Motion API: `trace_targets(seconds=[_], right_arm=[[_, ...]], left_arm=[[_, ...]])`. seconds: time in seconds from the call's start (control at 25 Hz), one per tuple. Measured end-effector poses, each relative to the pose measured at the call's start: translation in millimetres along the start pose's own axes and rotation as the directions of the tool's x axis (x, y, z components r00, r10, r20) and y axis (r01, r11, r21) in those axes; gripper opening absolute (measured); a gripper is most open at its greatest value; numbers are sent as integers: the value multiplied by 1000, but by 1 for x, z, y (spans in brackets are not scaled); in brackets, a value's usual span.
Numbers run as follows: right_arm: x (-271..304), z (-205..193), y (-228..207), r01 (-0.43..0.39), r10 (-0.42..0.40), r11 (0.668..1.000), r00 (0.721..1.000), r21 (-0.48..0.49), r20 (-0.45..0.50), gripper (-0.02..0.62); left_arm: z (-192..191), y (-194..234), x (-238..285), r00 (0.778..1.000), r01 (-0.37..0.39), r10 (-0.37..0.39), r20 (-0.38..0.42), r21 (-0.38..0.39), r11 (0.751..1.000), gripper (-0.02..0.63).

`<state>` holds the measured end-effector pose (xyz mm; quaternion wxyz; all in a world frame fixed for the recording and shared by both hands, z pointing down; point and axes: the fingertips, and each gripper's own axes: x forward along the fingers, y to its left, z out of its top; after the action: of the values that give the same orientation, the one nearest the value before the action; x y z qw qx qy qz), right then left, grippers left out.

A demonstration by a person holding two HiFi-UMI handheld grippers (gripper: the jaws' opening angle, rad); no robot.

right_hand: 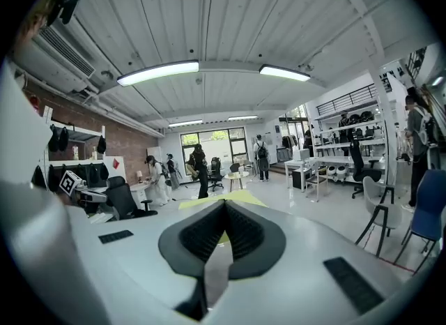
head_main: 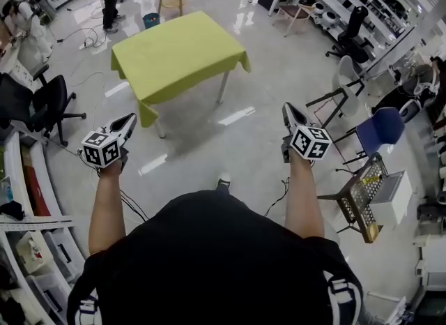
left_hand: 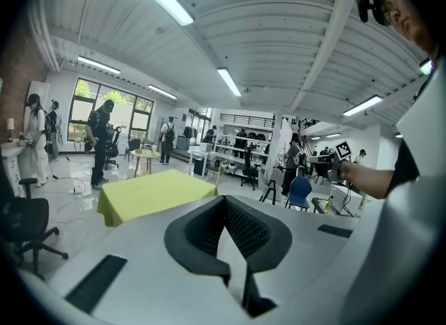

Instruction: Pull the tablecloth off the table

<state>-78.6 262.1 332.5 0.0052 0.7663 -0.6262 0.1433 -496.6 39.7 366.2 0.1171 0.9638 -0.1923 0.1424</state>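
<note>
Holding both claws out in front of me, I see the left claw point(head_main: 129, 119) and the right claw point(head_main: 288, 109) fully closed, with nothing between their jaws. The yellow-green tablecloth point(head_main: 178, 51) lies ahead of both claws, well apart from them, spread over the counter point(head_main: 222, 88), its edges hanging down.

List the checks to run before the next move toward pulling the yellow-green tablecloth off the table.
1. Yellow-green fabric tablecloth fully draped over the white-legged table: ok.
2. Nothing standing on the cloth: ok.
3. Left hand-held gripper open for grasping: not ok, shut, empty.
4. Right hand-held gripper open: not ok, shut, empty.
5. Grippers at the cloth's edge: not ok, well short of it.
</note>
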Motion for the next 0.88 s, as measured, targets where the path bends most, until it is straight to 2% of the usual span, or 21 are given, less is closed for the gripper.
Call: trace_targets(seconds=[0.32, 0.88], right_arm=[[50, 8, -59, -7, 7, 1000, 1000, 5, -30, 17], [162, 21, -162, -48, 46, 999, 995, -14, -83, 17]], left_arm=[[16, 12, 65, 999, -27, 27, -29, -4, 1000, 21], [56, 33, 210, 996, -67, 67, -50, 12, 998, 21]])
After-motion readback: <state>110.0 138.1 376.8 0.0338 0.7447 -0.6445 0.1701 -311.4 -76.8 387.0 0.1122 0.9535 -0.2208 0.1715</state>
